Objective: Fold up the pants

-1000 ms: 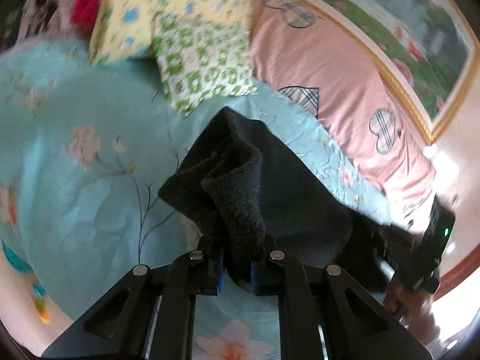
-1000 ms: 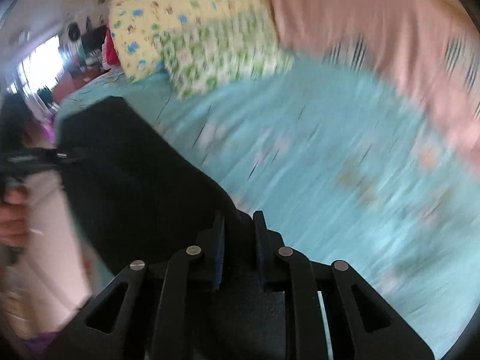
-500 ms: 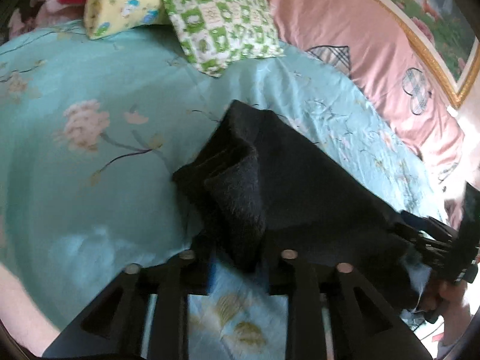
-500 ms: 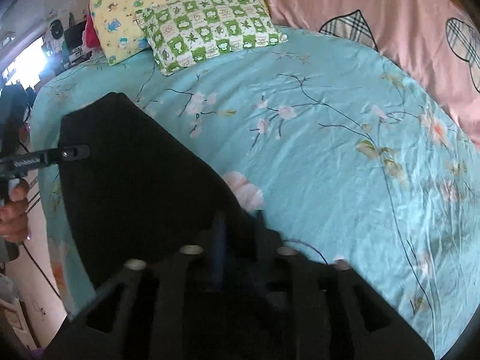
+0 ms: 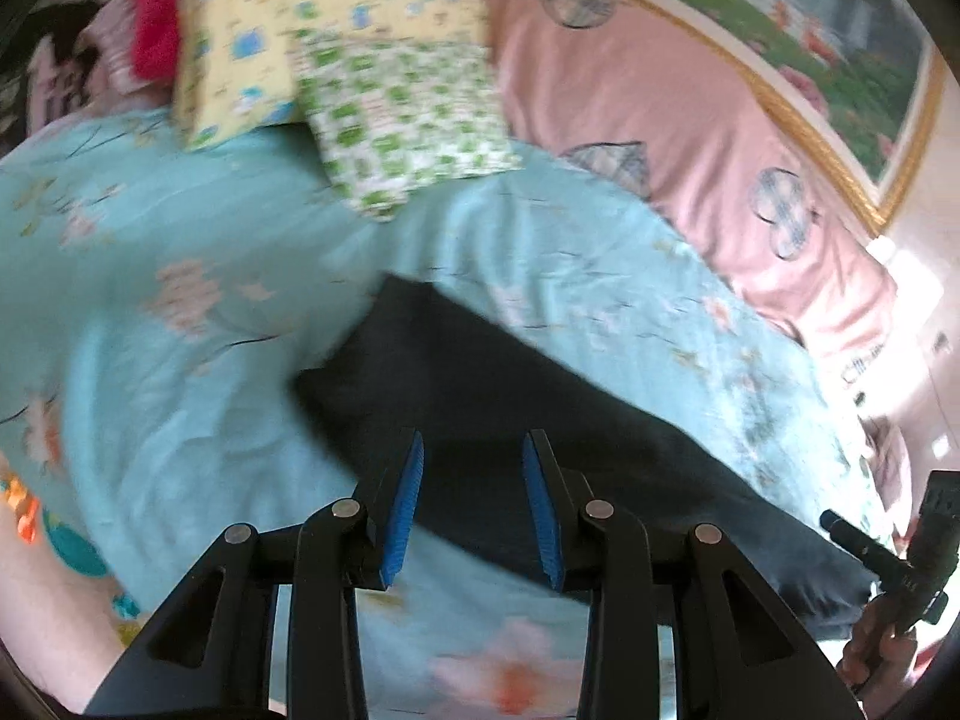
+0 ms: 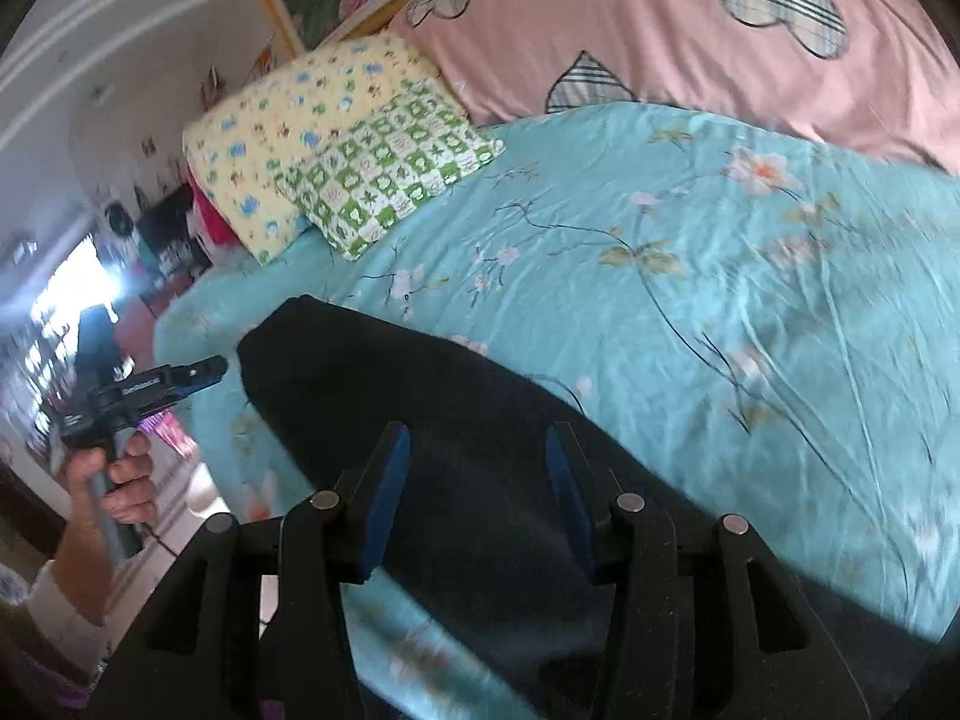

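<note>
The black pants (image 5: 528, 420) lie flat as a long folded strip on the turquoise flowered bedsheet (image 5: 180, 372). My left gripper (image 5: 473, 450) is open and empty, just above the strip's near edge. My right gripper (image 6: 477, 438) is open too, above the other end of the pants (image 6: 420, 396). The right gripper also shows at the far right of the left wrist view (image 5: 888, 558). The left gripper shows at the left of the right wrist view (image 6: 198, 375), beside the pants' far corner.
A green checked pillow (image 5: 402, 126) and a yellow patterned pillow (image 5: 288, 30) lie at the head of the bed. A pink quilt with heart patches (image 5: 690, 144) runs along the far side under a framed picture (image 5: 840, 60). Bare sheet lies left of the pants.
Both grippers have opened and let go of the pants. The raised, bunched end has dropped, and the pants now lie flat on the sheet. Both grippers have drawn back a little.
</note>
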Available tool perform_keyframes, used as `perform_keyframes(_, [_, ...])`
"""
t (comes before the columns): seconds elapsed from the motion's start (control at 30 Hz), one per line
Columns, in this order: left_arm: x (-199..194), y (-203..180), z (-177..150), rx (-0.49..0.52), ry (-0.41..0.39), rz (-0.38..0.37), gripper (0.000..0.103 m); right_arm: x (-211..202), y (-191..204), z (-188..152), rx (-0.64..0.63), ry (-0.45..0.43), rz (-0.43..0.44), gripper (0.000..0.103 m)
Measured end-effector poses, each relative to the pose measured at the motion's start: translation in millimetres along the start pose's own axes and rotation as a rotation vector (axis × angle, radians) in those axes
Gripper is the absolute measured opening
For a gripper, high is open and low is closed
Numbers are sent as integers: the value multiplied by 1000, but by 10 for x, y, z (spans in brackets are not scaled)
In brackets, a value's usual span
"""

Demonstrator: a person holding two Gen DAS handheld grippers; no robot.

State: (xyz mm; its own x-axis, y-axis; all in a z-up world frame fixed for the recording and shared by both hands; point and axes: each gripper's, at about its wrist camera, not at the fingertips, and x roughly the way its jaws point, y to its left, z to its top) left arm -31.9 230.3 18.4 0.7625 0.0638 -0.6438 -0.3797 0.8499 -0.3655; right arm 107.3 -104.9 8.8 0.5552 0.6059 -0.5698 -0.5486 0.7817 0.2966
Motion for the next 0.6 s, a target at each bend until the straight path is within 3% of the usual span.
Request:
perform_keyframes(0.07, [64, -226, -1, 25, 19, -47, 42, -117, -56, -99, 20, 0, -8, 49])
perform_keyframes(0.6, [494, -2071, -425, 354, 202, -349, 44, -996, -455, -914, 234, -42, -119, 49])
